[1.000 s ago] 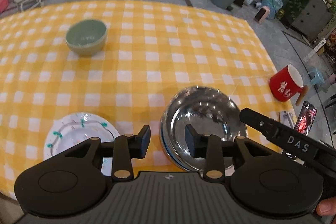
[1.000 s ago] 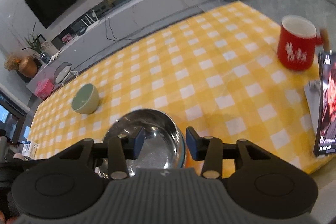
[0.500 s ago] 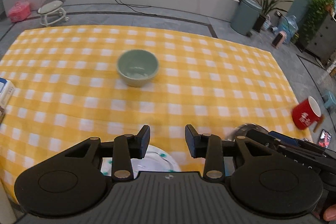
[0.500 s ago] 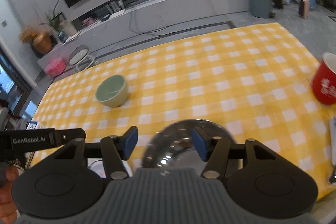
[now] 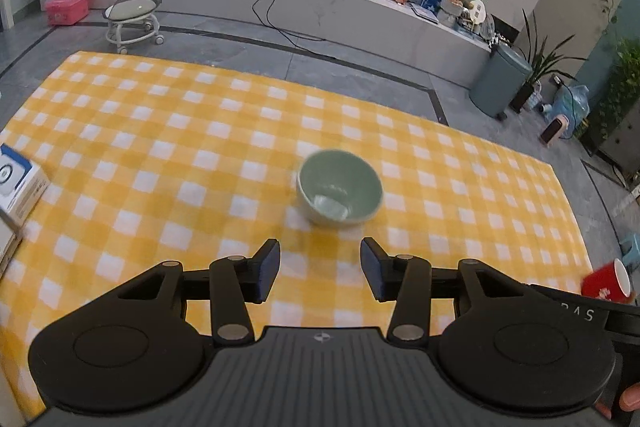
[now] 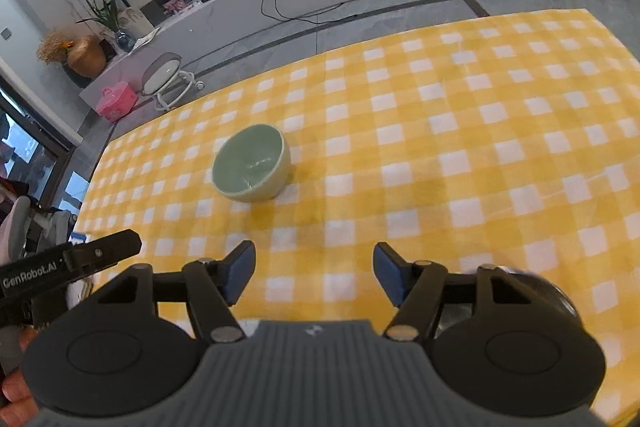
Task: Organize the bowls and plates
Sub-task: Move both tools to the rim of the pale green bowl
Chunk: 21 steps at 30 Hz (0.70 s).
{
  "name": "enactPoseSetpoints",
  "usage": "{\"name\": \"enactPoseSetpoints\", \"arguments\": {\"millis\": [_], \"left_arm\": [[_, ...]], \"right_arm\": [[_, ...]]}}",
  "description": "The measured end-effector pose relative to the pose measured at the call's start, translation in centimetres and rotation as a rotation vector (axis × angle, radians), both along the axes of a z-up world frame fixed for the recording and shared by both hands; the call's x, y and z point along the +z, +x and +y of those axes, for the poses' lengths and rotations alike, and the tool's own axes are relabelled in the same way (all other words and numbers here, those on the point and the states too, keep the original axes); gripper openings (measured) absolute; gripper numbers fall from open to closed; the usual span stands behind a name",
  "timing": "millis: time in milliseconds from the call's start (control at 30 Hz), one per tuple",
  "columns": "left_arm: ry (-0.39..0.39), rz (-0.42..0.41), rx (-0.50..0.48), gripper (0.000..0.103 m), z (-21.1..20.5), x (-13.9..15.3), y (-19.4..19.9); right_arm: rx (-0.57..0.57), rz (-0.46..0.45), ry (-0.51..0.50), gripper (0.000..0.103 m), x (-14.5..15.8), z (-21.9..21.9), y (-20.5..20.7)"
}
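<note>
Both views have swung from the steel bowl to the green bowl (image 5: 339, 193). Your left gripper (image 5: 320, 269) and right gripper (image 6: 314, 275), jaws just widened, stay empty; bowl lies ahead, apart, on the bench (image 5: 160, 167).

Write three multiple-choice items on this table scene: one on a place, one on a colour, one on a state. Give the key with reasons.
1. Where does the green bowl stand?
A. on the checked tablecloth, ahead of both tongs
B. inside the steel bowl
C. on the floor

2. What colour is the mug at the cloth's right edge?
A. blue
B. red
C. white

3. How are the left tongs?
A. shut on the bowl
B. open, holding nothing
C. shut on a plate

Key: 1 A, the bowl sits alone on the cloth beyond the fingertips. 2 B, its body is red. 3 B, only cloth shows between the spread jaws.
</note>
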State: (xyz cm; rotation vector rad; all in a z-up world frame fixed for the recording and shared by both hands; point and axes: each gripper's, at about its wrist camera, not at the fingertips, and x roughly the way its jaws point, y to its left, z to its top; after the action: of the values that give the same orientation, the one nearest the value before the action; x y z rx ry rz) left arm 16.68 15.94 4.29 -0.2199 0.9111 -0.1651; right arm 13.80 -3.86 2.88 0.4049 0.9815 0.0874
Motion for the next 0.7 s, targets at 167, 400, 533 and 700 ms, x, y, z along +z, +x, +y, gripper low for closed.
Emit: {"name": "enactPoseSetpoints", "arguments": {"millis": [167, 400, 533, 700], "left_arm": [[-0.029, 0.01, 0.031, 0.053, 0.4, -1.2, 3.5], [-0.011, 0.012, 0.043, 0.053, -0.2, -3.6, 7.7], [-0.014, 0.034, 0.098, 0.054, -0.2, -5.4, 9.7], [-0.029, 0.073, 0.125, 0.054, -0.4, -7.8, 11.7]], "right_arm": [[-0.034, 0.009, -0.003, 0.062, -0.4, 1.5, 3.4], [-0.162, 0.027, 0.029, 0.054, -2.4, 2.2, 8.2], [-0.29, 0.084, 0.157, 0.052, -4.6, 1.2, 10.6], [-0.303, 0.111, 0.158, 0.052, -6.3, 2.0, 12.9]]}}
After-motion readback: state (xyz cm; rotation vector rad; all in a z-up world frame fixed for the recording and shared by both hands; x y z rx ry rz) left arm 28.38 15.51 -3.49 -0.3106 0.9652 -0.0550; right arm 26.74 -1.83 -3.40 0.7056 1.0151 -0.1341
